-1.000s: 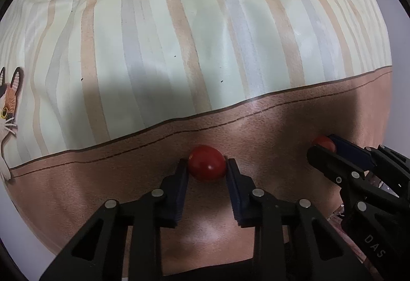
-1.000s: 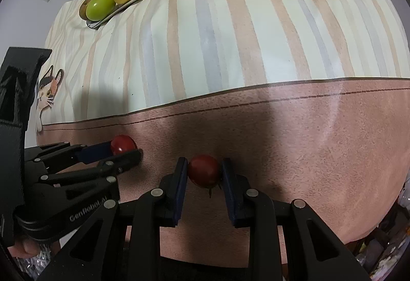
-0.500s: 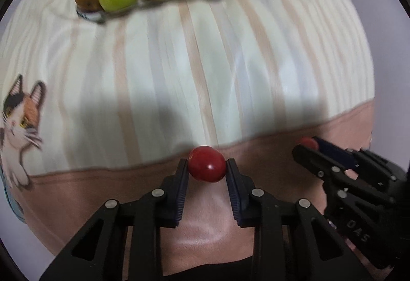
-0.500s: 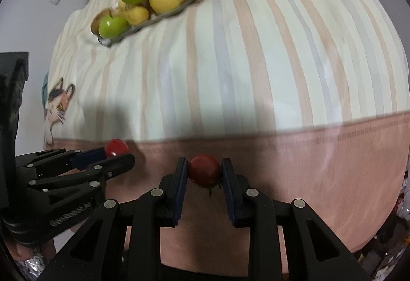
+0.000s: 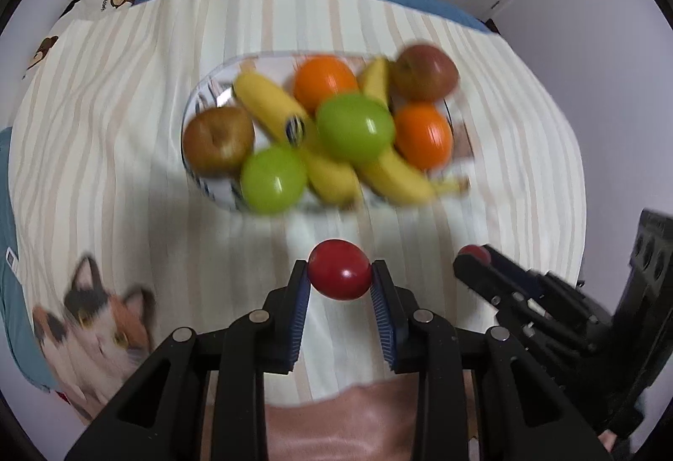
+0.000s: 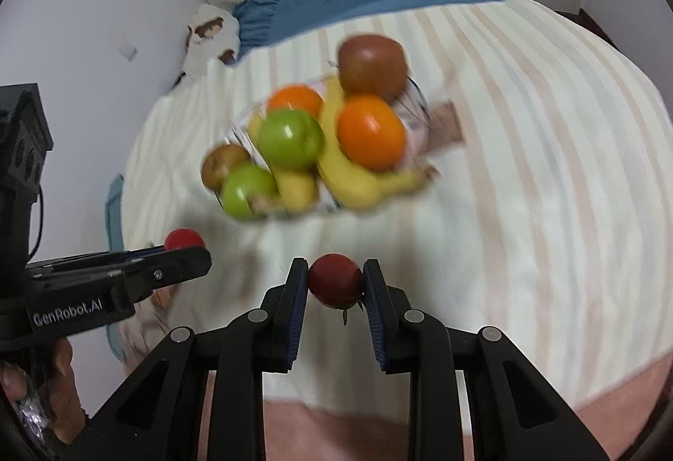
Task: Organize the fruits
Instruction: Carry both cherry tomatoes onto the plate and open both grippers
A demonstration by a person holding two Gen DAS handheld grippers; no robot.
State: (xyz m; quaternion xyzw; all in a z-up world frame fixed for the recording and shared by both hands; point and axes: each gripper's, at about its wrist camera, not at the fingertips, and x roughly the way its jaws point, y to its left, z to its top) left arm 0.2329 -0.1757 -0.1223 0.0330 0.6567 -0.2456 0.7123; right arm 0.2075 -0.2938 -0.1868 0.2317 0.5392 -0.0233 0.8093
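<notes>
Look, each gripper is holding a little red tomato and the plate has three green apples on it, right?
Almost. Each gripper does hold a small red tomato: the left gripper has one tomato between its fingers, and the right gripper has the other tomato. But the plate has two green apples, not three: one green apple and another green apple, seen in the left wrist view.

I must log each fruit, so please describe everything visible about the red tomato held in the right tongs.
The red tomato is small, round and dark red, with a glossy smooth skin. A thin dried green stem with small leaves hangs from its underside. It is clamped at its two sides between the blue ribbed pads of the right tongs, which are shut on it. It is held in the air above the striped cream blanket, short of the fruit plate. Nothing else touches it.
</notes>
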